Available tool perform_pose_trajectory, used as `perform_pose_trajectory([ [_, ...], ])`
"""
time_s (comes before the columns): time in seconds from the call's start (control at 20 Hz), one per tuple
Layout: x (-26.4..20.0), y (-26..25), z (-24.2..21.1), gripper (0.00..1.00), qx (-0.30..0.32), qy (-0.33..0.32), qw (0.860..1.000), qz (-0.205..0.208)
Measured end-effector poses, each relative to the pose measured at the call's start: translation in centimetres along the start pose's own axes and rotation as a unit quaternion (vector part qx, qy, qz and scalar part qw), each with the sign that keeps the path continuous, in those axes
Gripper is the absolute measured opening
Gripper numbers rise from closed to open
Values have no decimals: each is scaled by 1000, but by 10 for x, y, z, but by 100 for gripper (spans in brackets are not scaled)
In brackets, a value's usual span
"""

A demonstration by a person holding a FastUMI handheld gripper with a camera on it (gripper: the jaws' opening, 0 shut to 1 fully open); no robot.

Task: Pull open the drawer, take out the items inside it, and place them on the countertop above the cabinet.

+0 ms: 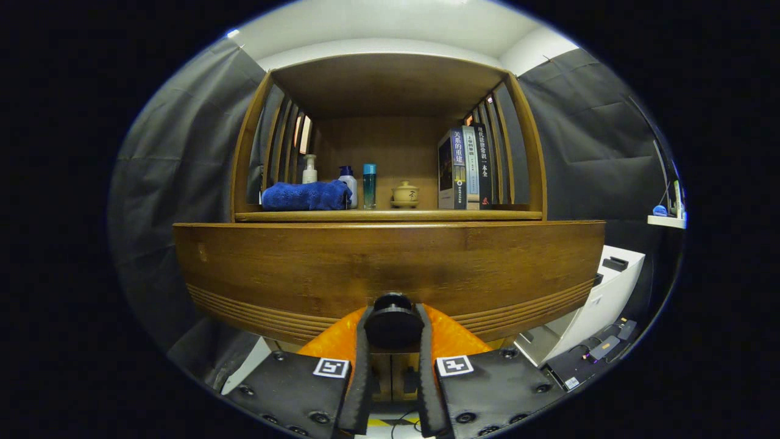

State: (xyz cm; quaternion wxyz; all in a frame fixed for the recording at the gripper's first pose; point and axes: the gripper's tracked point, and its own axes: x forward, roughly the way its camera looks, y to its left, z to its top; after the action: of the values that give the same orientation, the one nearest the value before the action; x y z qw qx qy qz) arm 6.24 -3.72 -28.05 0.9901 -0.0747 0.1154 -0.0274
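A wooden drawer front [390, 268] of the cabinet faces me, wide and close. Its round dark knob [393, 326] sits between my two fingers, and my gripper [393, 332] is shut on it, one finger pressing each side. Above the drawer front runs the countertop [390, 215], under an open wooden shelf bay. The drawer's inside is hidden behind its front.
On the countertop stand a folded blue towel [306, 196], two pump bottles [347, 186], a teal bottle [369, 185], a small ceramic jar [405, 195] and upright books [466, 167]. A white unit [600, 299] stands low at the right. Dark cloth walls flank the cabinet.
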Motion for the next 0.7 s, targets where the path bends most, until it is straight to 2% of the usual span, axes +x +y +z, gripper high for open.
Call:
perform_pose_trajectory([
  [0.7,-68,-2,-17,39,1,48,999,16],
])
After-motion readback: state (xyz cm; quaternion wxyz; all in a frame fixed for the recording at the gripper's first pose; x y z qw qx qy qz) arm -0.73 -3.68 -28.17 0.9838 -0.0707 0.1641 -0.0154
